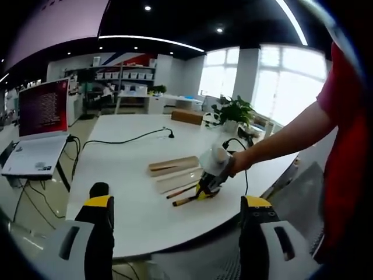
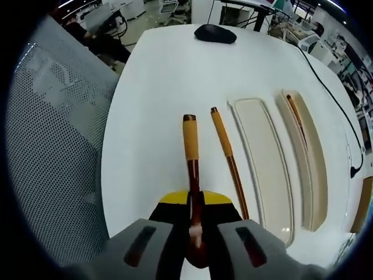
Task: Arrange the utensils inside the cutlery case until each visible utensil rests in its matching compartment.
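In the right gripper view my right gripper (image 2: 195, 204) is shut on the dark end of a brown utensil with an orange handle (image 2: 190, 146), which points away over the white table (image 2: 157, 87). A second, thinner utensil (image 2: 228, 154) lies just to its right. Beyond it lies the pale cutlery case (image 2: 262, 163) in two long compartments; the farther one (image 2: 312, 175) holds a thin utensil (image 2: 297, 119). In the left gripper view my left gripper (image 1: 178, 204) hangs open off the table's near edge, apart from the case (image 1: 173, 170), and the right gripper (image 1: 208, 182) is seen over the utensils (image 1: 185, 195).
A black mouse (image 2: 215, 33) lies at the table's far end and a grey mesh chair (image 2: 52, 146) stands beside the table. The left gripper view shows a laptop (image 1: 41, 116) on a stand, a black cable (image 1: 122, 140), a wooden box (image 1: 186, 116) and a potted plant (image 1: 233, 111).
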The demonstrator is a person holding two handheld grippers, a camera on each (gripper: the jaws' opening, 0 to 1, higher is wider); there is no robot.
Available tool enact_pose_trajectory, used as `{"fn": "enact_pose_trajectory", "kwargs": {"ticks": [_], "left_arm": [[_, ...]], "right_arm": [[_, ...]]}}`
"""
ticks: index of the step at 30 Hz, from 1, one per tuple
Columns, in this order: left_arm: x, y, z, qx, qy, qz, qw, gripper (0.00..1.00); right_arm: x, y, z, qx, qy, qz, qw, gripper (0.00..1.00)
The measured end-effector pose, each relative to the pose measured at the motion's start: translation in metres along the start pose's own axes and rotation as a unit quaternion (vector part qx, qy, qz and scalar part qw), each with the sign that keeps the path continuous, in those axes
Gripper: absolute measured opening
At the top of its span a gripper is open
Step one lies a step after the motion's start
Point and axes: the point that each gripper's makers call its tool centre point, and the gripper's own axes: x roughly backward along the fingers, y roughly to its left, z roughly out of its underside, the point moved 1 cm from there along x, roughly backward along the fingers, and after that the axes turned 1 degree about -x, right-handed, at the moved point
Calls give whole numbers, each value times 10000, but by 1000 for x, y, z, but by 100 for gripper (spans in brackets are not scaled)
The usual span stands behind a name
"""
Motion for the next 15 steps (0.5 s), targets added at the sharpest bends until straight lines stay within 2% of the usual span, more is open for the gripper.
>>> {"fn": "enact_pose_trajectory", "kwargs": {"ticks": [4,15], "left_arm": [[2,2,0,14,-13,-46,10000,91],[5,4,-1,61,-74,-84,9999,91]], "right_arm": [[1,1,-1,220,22,-8,9998,2],[5,1,3,51,92,-26,9999,1]]}}
